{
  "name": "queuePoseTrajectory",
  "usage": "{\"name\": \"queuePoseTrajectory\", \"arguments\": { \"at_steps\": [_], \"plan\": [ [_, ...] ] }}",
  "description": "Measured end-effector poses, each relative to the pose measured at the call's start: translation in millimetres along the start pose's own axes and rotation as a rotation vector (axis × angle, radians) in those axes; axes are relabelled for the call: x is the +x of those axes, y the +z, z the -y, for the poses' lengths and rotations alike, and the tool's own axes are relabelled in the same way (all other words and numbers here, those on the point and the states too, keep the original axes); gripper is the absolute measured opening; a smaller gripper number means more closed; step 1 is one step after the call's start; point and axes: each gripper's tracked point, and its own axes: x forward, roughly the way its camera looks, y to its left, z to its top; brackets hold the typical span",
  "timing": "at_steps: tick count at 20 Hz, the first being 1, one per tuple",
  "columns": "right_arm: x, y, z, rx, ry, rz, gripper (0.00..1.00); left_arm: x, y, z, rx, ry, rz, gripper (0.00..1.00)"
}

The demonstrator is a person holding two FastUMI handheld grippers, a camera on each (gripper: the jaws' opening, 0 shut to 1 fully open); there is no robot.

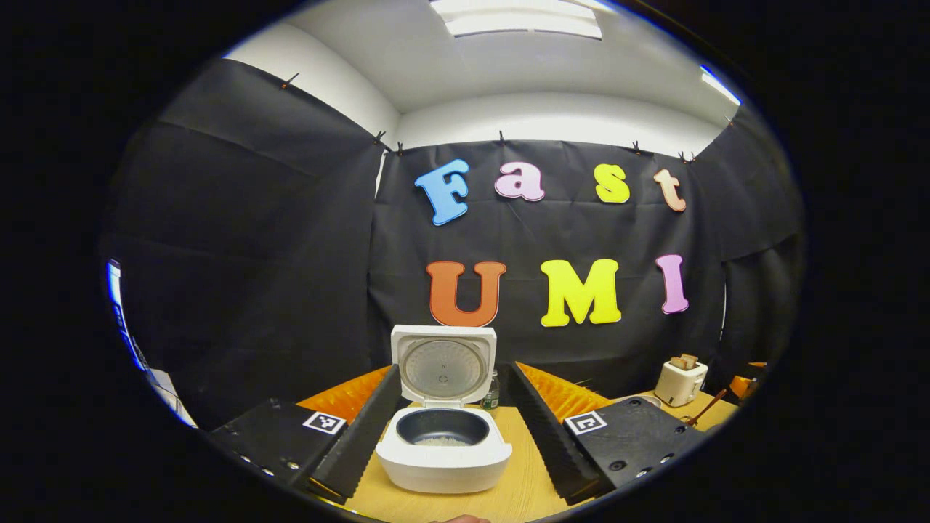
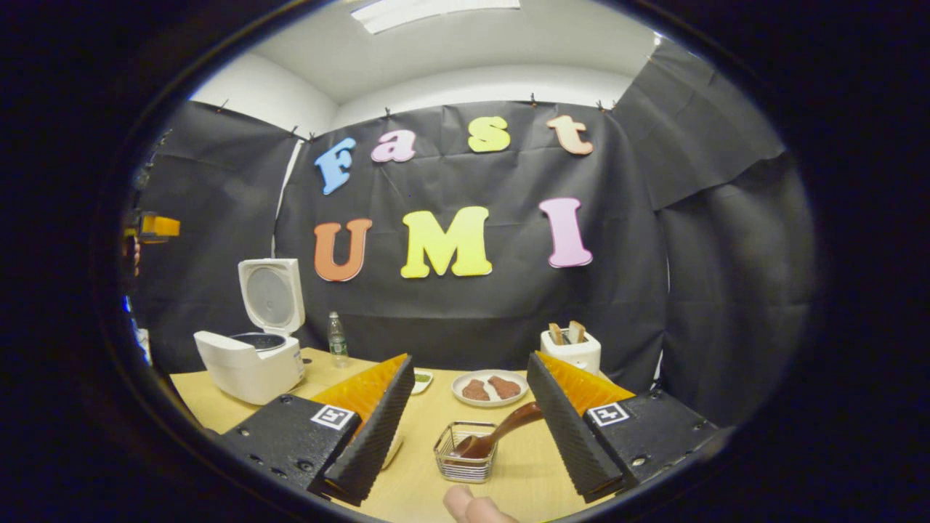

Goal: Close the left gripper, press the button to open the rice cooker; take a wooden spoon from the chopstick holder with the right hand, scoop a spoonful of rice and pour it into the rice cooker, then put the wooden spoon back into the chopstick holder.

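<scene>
The white rice cooker stands open on the wooden table, its lid upright, with some rice in the dark pot. My left gripper is open, a finger on either side of the cooker and not touching it. In the right gripper view the cooker is at the far left. The wooden spoon sits bowl-down in the wire chopstick holder, its handle leaning toward my right finger. My right gripper is open around the holder, holding nothing.
A plate with two brown pieces lies behind the holder. A white toaster with bread stands at the back right, and a small bottle stands beside the cooker. A thumb shows at the bottom edge.
</scene>
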Motion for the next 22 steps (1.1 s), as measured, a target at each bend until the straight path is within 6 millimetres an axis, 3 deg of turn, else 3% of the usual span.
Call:
{"name": "queuePoseTrajectory", "arguments": {
  "at_steps": [6, 8, 12, 15, 20, 22],
  "plan": [
    [-0.6, 2.9, -8.2, 0.001, 0.056, 0.034, 1.00, 102.4, 14.0, -30.6, -0.011, 0.025, 0.031, 0.94],
    [0.6, 1.2, -8.1, -0.011, 0.064, 0.045, 0.96, 138.0, 20.5, -31.4, -0.025, 0.013, 0.057, 0.94],
    [5.9, -2.9, -11.6, -0.046, 0.087, 0.070, 1.00, 207.6, 21.6, -28.7, -0.020, 0.015, 0.074, 0.94],
    [11.0, -8.6, -20.6, -0.051, 0.119, 0.070, 1.00, 256.7, 9.5, -22.7, 0.005, 0.023, 0.053, 0.94],
    [23.2, -20.4, -34.9, -0.069, 0.151, 0.031, 1.00, 331.9, -34.2, -22.4, 0.088, 0.089, -0.027, 0.94],
    [25.7, -26.3, -42.8, -0.093, 0.161, 0.015, 0.96, 348.9, -39.7, -15.4, 0.106, 0.082, -0.037, 0.94]
  ]
}}
